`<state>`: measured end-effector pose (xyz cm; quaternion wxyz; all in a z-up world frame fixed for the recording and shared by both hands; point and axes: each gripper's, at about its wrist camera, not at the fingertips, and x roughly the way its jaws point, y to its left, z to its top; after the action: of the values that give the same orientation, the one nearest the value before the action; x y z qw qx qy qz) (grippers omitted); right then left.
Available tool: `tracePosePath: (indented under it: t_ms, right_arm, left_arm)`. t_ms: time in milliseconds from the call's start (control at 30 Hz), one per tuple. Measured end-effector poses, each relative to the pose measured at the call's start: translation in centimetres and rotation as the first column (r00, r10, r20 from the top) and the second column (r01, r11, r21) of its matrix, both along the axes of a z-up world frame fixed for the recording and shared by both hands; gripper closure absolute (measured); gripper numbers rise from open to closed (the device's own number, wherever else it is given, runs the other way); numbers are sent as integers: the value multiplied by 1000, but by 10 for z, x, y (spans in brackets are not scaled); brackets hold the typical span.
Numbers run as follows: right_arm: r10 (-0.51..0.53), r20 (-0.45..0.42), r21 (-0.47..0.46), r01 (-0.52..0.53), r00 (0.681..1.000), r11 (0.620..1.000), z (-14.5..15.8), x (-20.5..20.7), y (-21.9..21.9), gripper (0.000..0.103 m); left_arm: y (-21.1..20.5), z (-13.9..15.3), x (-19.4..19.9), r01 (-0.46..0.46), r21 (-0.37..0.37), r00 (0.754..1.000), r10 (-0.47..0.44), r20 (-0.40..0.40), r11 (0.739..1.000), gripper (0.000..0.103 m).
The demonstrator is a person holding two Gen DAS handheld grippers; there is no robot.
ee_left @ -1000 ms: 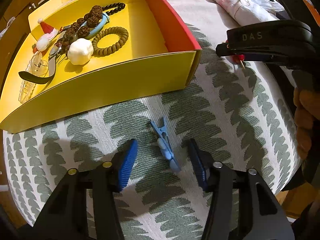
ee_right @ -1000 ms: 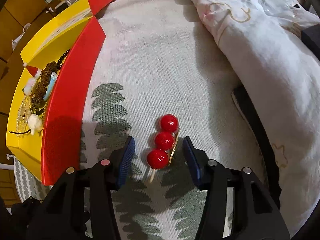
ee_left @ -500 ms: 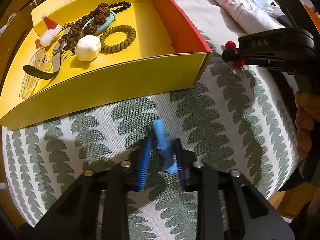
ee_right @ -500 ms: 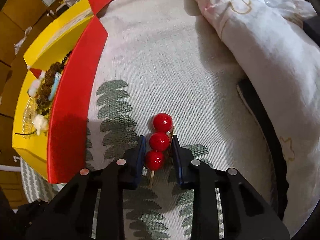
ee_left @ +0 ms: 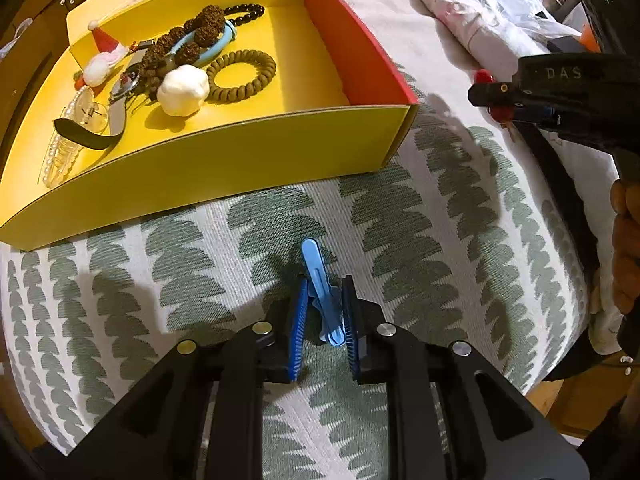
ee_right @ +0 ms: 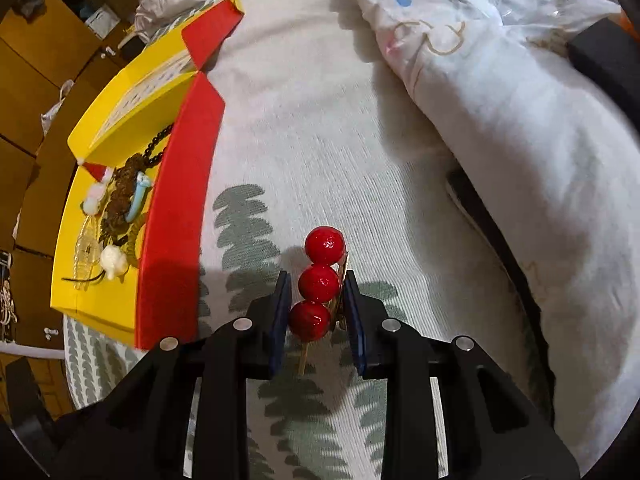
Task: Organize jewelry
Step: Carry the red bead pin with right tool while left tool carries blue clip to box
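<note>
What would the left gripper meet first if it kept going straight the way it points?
Probably the leaf-patterned cloth just beyond the blue hair clip the left gripper grips; the yellow box lies farther ahead.

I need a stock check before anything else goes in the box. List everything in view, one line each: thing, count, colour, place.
box: one, yellow with a red side, on the cloth
blue clip: one, blue, between the left gripper's pads
red ball pin: one, three red balls on a gold pin, between the right gripper's pads
coil hair tie: one, brown, in the box
rough bead bracelet: one, dark brown, in the box
black bead string: one, black, at the box's back
white lump: one, white, in the box
santa hat charm: one, red and white, in the box
cloth: one, white with green pattern, underneath
left gripper: shut on the clip
right gripper: shut on the pin
</note>
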<state>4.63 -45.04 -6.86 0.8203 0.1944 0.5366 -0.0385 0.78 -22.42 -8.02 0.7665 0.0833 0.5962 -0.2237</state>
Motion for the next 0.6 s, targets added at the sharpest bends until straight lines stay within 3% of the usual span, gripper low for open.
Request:
tracePosePath:
  t_ms: [200,367,600]
  right_arm:
    - [28,73,-3,-28,997,1000,36,-7,20,76]
    - [92,149,0,-93,985,996,68,-1,60,76]
    - [235,169,5,-240,957,971,81,25,136,76]
  left_arm:
    - [16,31,-12,17,-46,999,-15,29,999,86]
    - [45,74,-10,7,-87,997,0,80,996,86]
    - [78,120,41,-59,-119,987,76,143,991,86]
